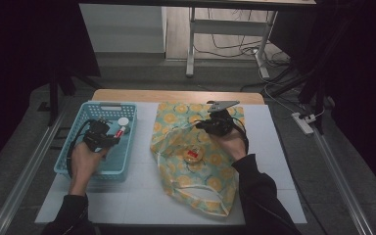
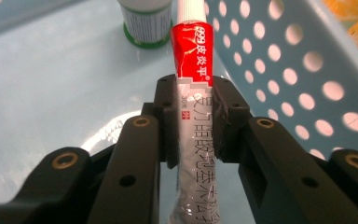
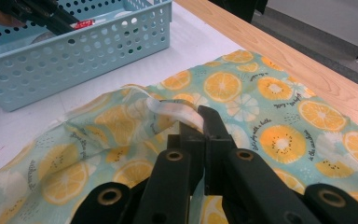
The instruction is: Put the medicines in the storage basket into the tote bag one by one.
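Left gripper (image 2: 195,123) clamps a red-and-white "999" tube (image 2: 192,116) pointing far into the basket; right gripper (image 3: 200,128) pinches the orange-print fabric bag's handle (image 3: 175,108).

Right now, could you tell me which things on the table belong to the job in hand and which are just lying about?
In the job:
- red-and-white tube, clamped in the left gripper inside the blue basket
- fruit-print bag, its handle pinched by the right gripper

Lying about:
- white bottle with a green base in the basket
- round item on the bag
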Available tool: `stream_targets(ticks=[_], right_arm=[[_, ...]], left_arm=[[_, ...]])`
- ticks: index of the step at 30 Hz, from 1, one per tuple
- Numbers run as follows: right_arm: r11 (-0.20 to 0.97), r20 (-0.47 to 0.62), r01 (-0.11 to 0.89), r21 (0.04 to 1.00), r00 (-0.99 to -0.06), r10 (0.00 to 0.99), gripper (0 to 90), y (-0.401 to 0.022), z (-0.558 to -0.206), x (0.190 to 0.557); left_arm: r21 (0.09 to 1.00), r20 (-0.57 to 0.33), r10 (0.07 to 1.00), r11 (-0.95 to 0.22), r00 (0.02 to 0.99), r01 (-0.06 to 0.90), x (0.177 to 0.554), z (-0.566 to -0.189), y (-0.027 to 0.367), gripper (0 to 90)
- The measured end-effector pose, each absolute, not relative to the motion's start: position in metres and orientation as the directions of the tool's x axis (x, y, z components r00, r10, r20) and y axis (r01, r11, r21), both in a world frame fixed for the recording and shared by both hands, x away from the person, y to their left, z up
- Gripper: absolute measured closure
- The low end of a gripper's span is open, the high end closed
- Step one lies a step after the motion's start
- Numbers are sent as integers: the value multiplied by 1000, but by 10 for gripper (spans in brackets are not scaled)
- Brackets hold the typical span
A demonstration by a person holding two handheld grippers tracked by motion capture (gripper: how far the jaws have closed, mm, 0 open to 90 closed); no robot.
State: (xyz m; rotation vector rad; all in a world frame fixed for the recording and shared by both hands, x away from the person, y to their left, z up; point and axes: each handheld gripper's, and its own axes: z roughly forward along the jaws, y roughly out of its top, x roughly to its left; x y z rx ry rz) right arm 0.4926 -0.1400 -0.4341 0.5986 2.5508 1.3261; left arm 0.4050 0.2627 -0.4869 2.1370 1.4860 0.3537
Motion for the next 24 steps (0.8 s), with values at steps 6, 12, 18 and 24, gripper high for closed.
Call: stream_targets(ticks=[6, 12, 18, 24], right_arm=[[508, 9, 261, 821, -895, 445, 897, -141, -433, 493], [508, 8, 260, 821, -895, 445, 897, -141, -433, 493], [509, 7, 260, 821, -895, 445, 897, -141, -433, 493], [506, 7, 260, 822, -894, 447, 897, -142, -432, 493]], left_arm=[[582, -67, 917, -284, 393, 762, 402, -481, 263, 743], [611, -66, 915, -277, 397, 742, 399, -473, 268, 744], [632, -88, 910, -264, 406, 729, 395, -463, 269, 744], [654, -95, 899, -268, 428, 708, 391, -451, 263, 744]])
